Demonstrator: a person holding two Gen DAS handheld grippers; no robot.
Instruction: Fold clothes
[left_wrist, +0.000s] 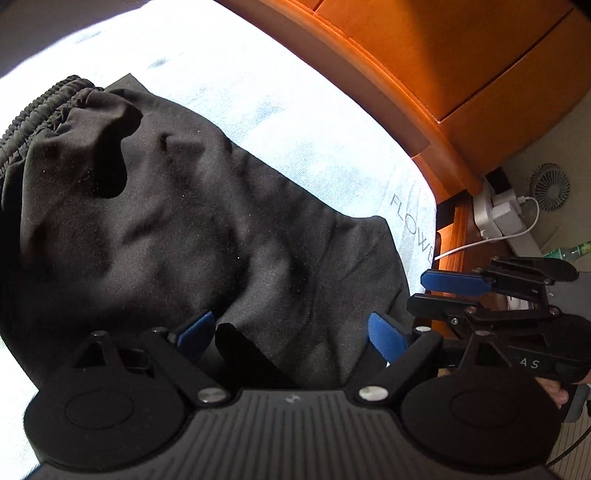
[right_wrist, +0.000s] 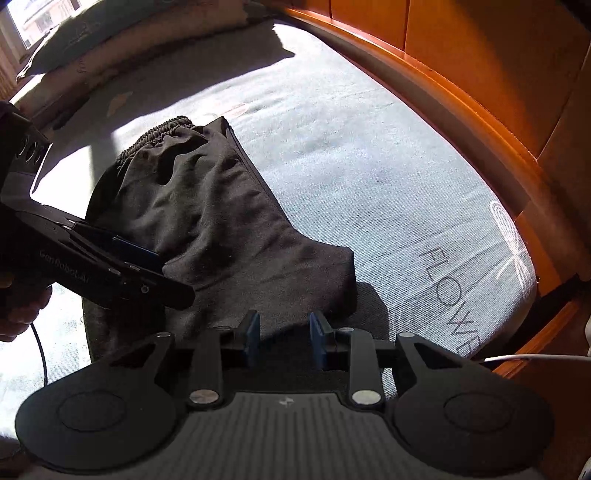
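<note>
A pair of black shorts (left_wrist: 177, 229) with an elastic waistband (left_wrist: 33, 110) lies rumpled on the grey mattress (left_wrist: 258, 96); it also shows in the right wrist view (right_wrist: 207, 221). My left gripper (left_wrist: 291, 332) is open, its blue pads (left_wrist: 384, 336) low over the near hem of the shorts. It shows from the side in the right wrist view (right_wrist: 155, 266). My right gripper (right_wrist: 282, 336) is open over the hem's near edge, and shows at the right of the left wrist view (left_wrist: 439, 291), just off the shorts' corner.
The mattress (right_wrist: 369, 155) carries printed lettering near its corner. An orange wooden bed frame (right_wrist: 480, 122) curves along the right. Pillows (right_wrist: 110, 40) lie at the far end. A white power strip with a cable (left_wrist: 498, 218) and a small fan (left_wrist: 550, 186) sit beyond the bed corner.
</note>
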